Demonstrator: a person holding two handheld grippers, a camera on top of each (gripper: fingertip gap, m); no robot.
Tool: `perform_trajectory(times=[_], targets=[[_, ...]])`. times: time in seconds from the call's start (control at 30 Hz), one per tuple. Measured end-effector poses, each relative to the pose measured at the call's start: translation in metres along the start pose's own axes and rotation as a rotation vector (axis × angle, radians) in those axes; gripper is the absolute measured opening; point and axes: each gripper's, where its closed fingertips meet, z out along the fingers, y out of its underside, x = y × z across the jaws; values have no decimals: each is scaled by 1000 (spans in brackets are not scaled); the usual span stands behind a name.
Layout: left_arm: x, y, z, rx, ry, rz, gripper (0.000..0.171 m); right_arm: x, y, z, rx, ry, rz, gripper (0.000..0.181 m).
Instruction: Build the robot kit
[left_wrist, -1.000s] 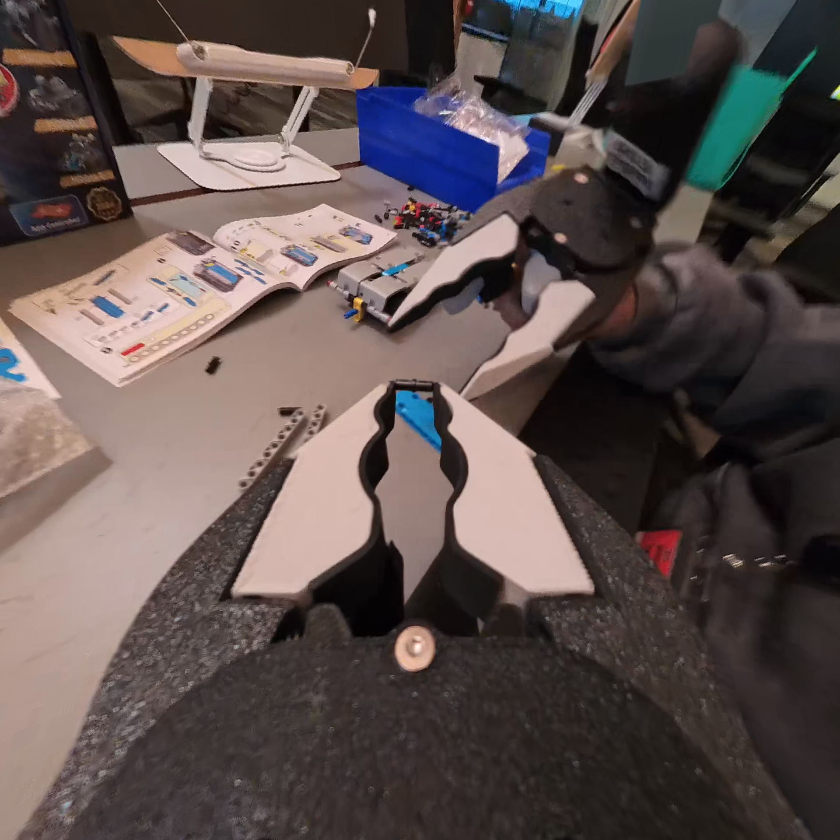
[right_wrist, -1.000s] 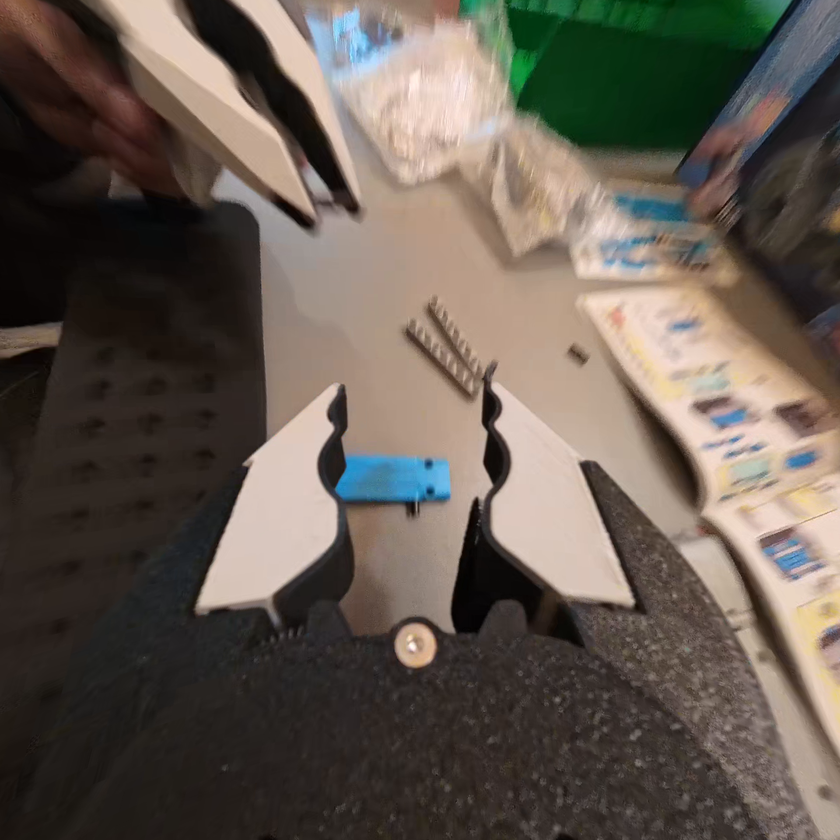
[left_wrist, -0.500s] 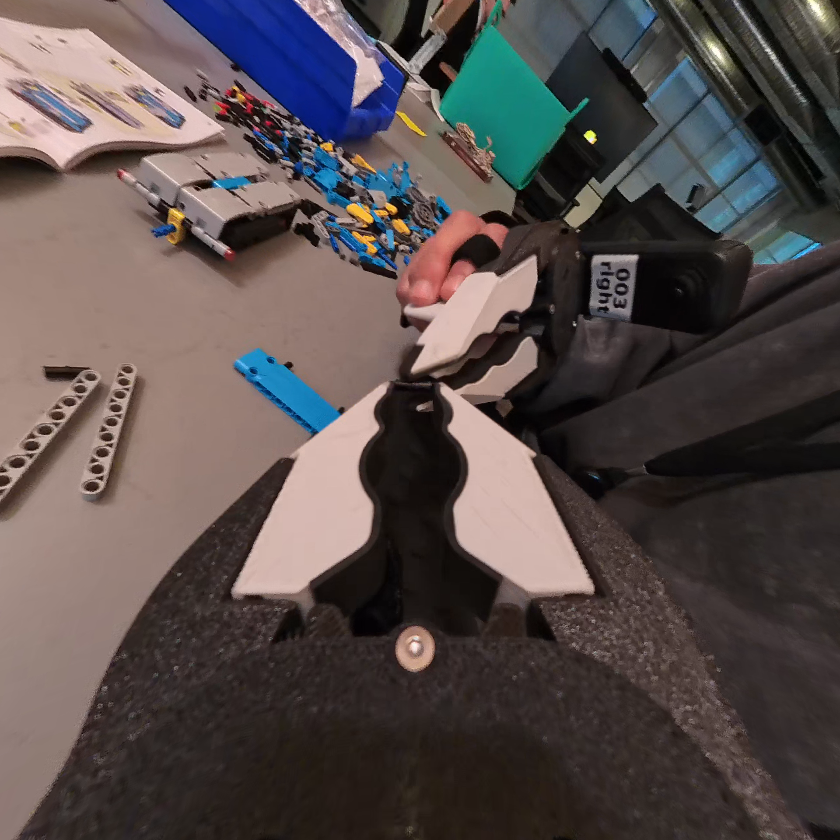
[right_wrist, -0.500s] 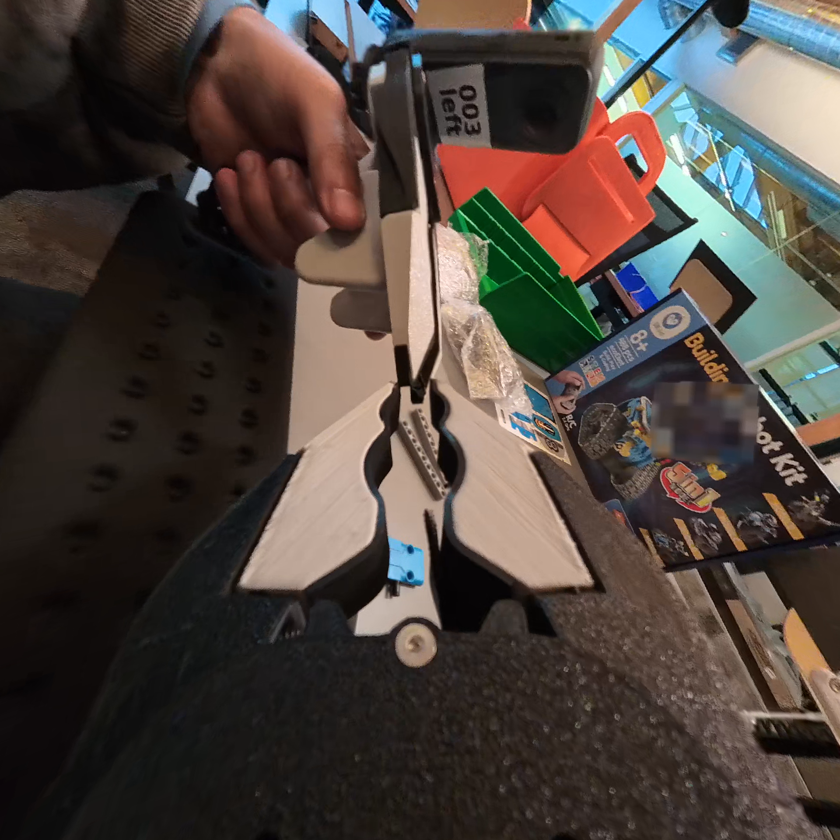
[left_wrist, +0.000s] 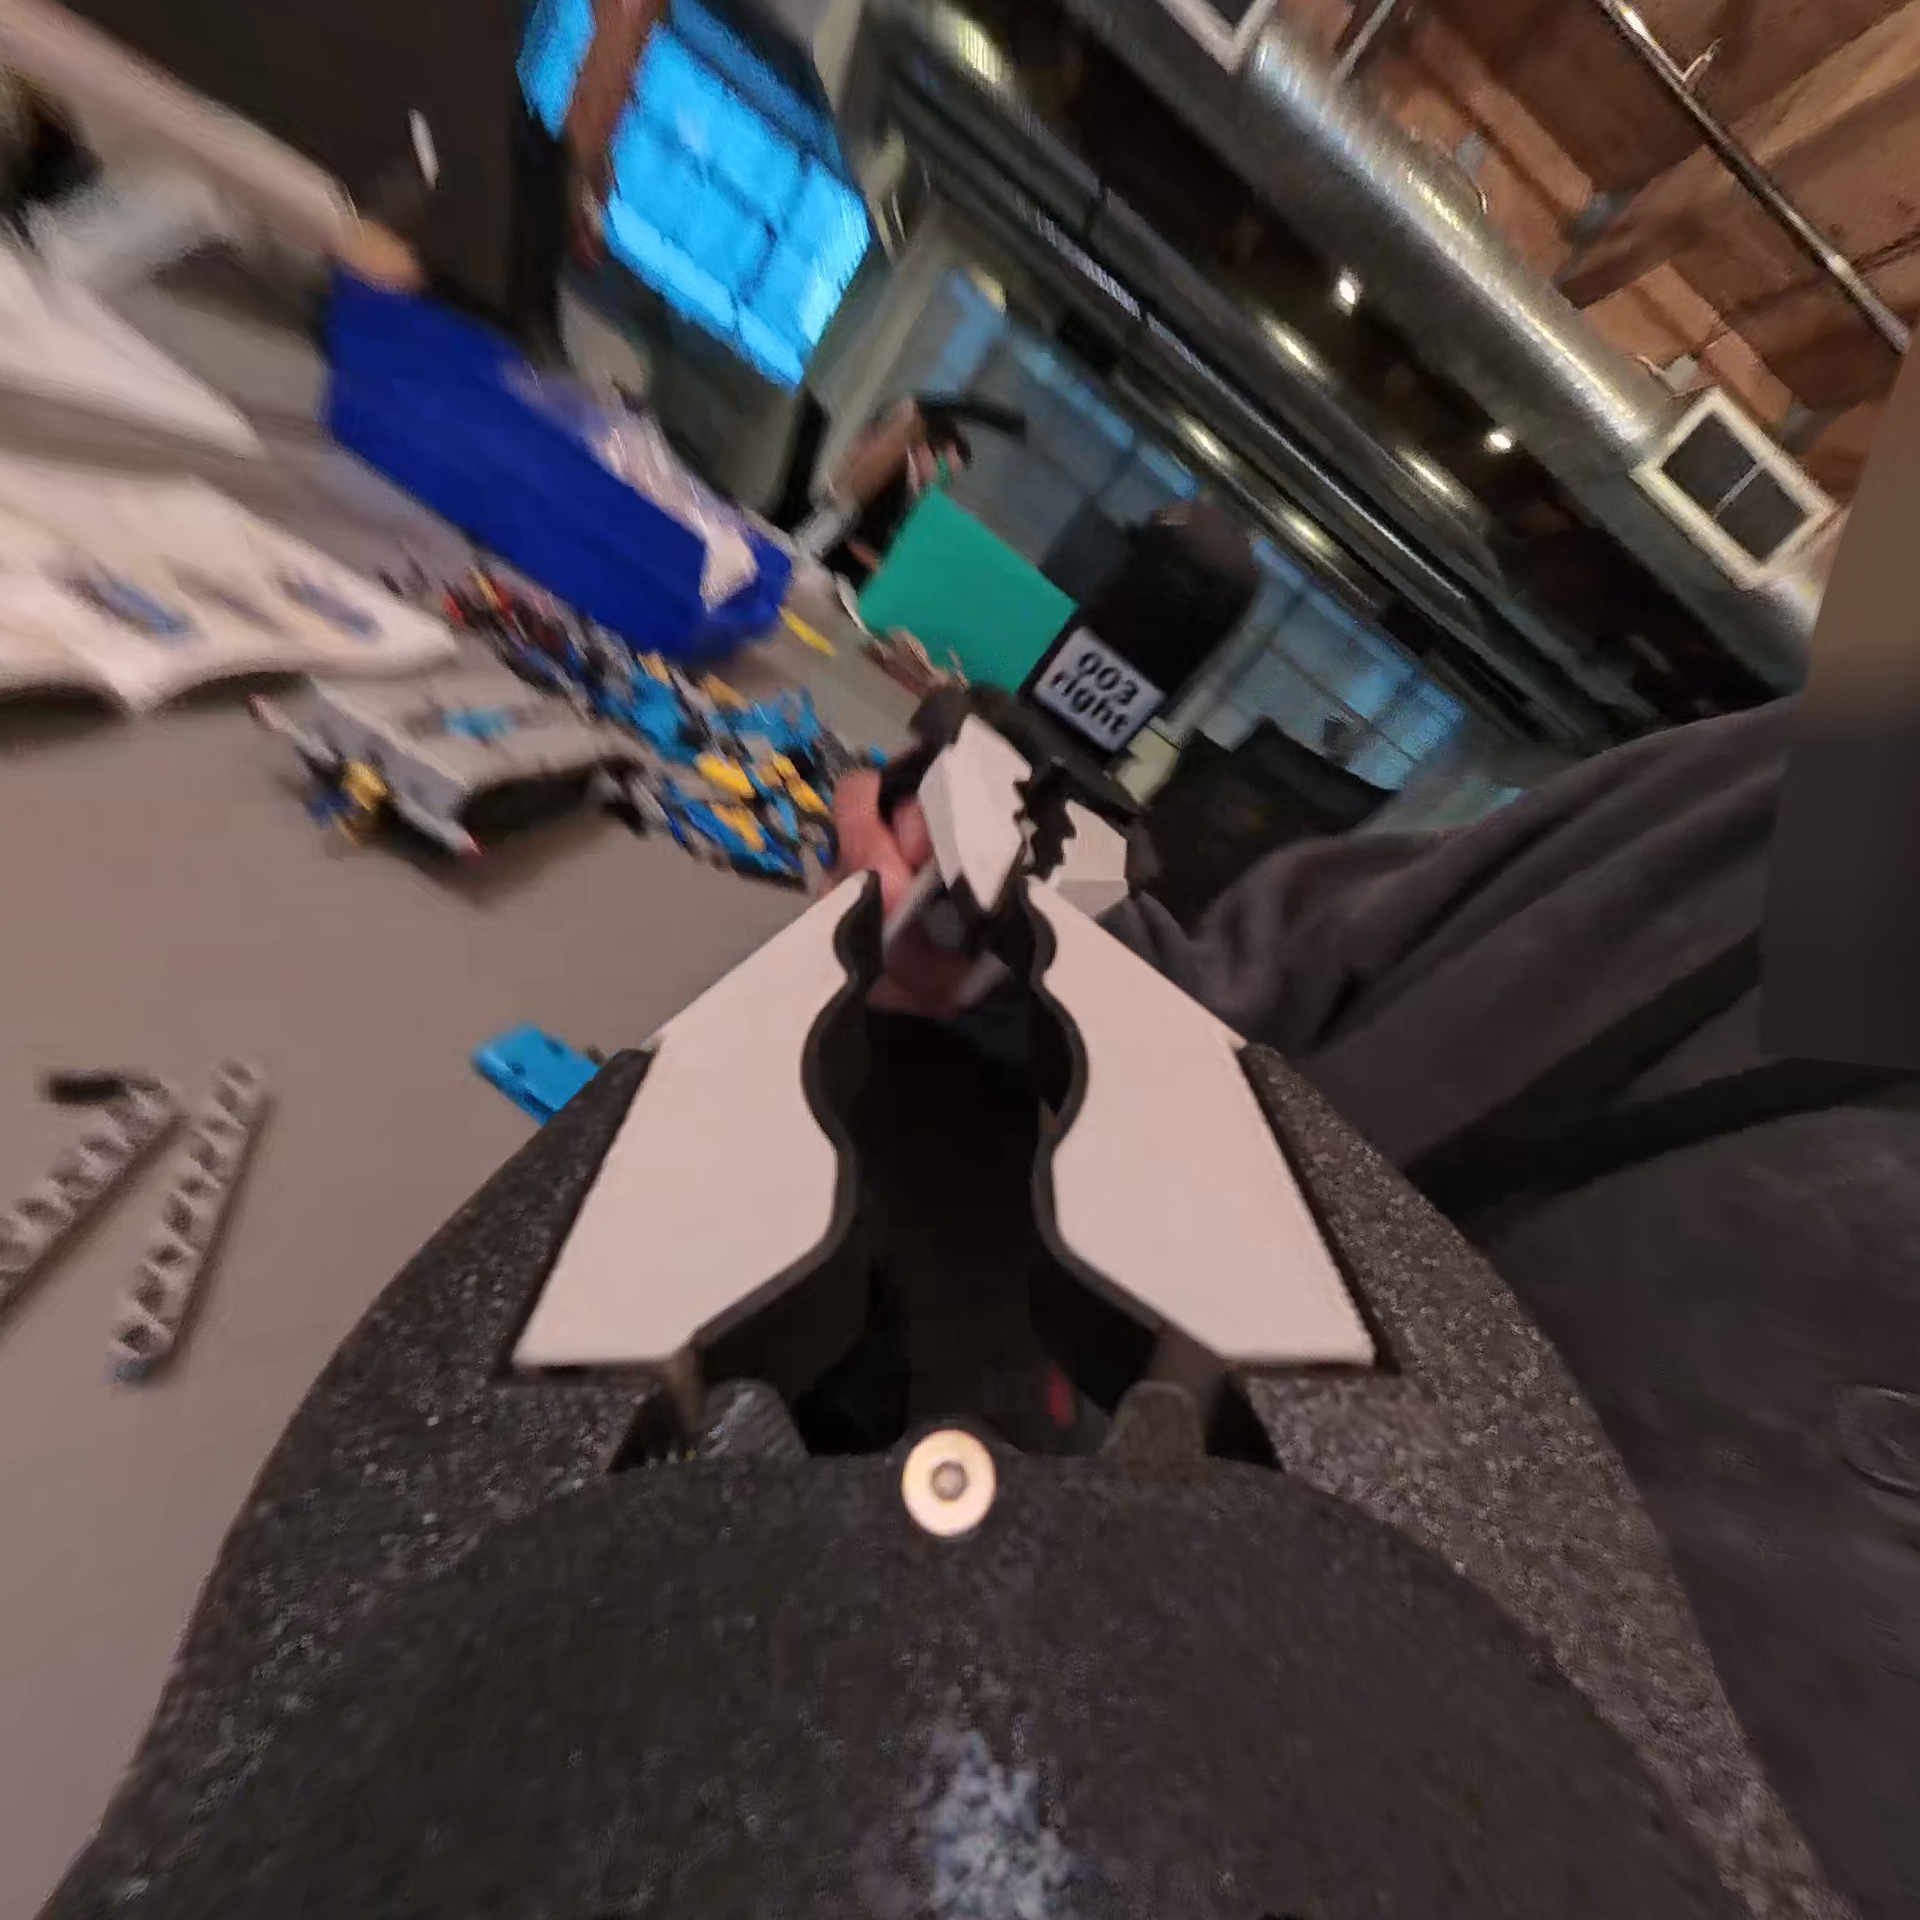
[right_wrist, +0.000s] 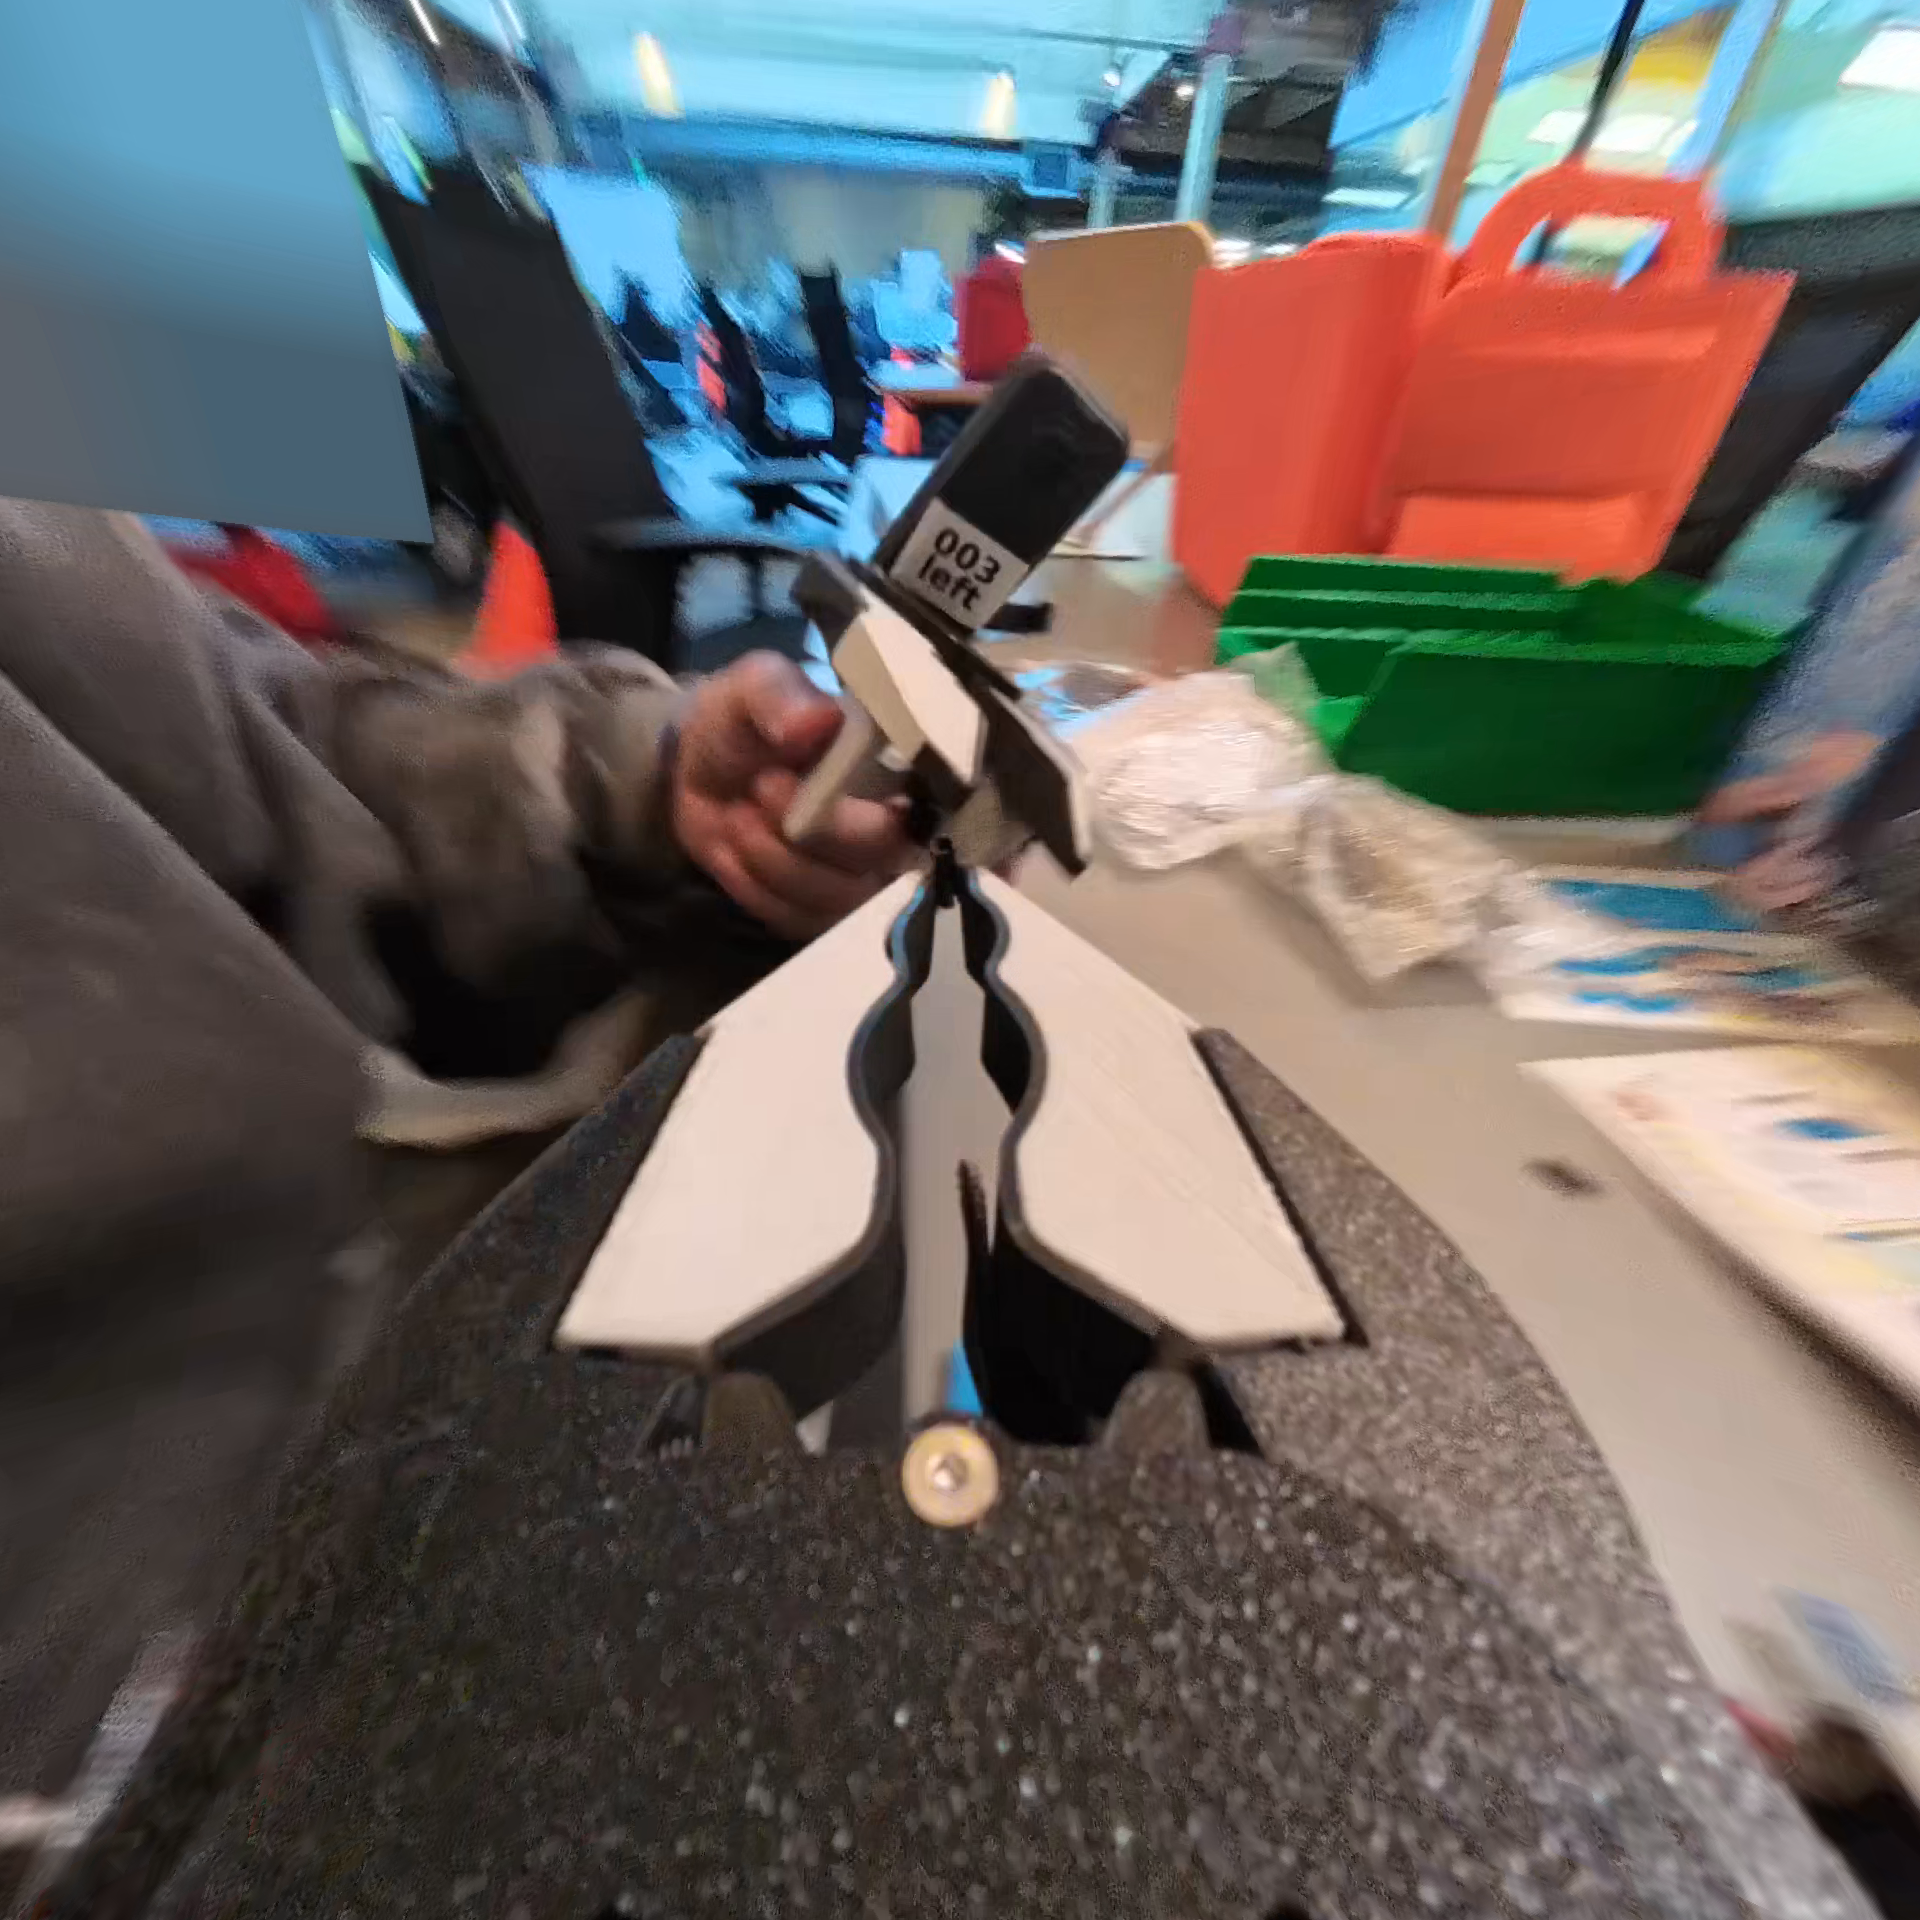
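Observation:
My left gripper (left_wrist: 945, 894) is open, its fingers a modest gap apart, raised above the grey table (left_wrist: 208, 935). Between its tips I see the right gripper (left_wrist: 971, 831) pointing back at it, held by a hand. In the right wrist view my right gripper (right_wrist: 945, 883) is nearly closed, its tips pinching a small black pin (right_wrist: 943, 868). The left gripper (right_wrist: 935, 810) hangs just beyond those tips. A blue beam (left_wrist: 530, 1070) lies on the table beside the left gripper. Both views are blurred.
Two grey holed beams (left_wrist: 187, 1226) lie at the left. A grey part-built model (left_wrist: 436, 758), a pile of small parts (left_wrist: 727, 790), a blue bin (left_wrist: 520, 499) and an open booklet (left_wrist: 156, 613) lie beyond. Green bins (right_wrist: 1538, 686), orange bags (right_wrist: 1455, 395) and plastic bags (right_wrist: 1195, 769) stand farther back. My left and right fingertips are right by each other.
The left gripper was shut on the small black pin and has opened. The right gripper has closed on the pin at the left's tips. Both grippers have tilted upward.

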Motion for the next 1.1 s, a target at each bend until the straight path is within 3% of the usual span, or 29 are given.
perform_trajectory(times=[0.07,0.17,0.27,0.37,0.47,0.6,0.7,1.1], targets=[[2,-5,2,45,-91,220,23,1,-7,0,72,-120,275,3],[-5,9,8,-47,-297,579,23,18,-14,-6,206,-222,618,3],[-16,10,10,-107,-555,949,25,31,-14,-12,285,-283,816,3],[-20,7,16,-148,-693,1161,25,33,-14,-12,323,-332,907,4],[-21,0,19,-134,-746,1233,29,28,-14,-11,303,-369,909,4],[-14,1,23,-135,-716,1270,28,20,-9,-5,249,-377,882,4],[-14,3,24,-154,-726,1314,12,17,-9,-4,234,-394,875,4],[-13,1,24,-151,-754,1371,10,21,-7,-5,237,-400,900,3]])
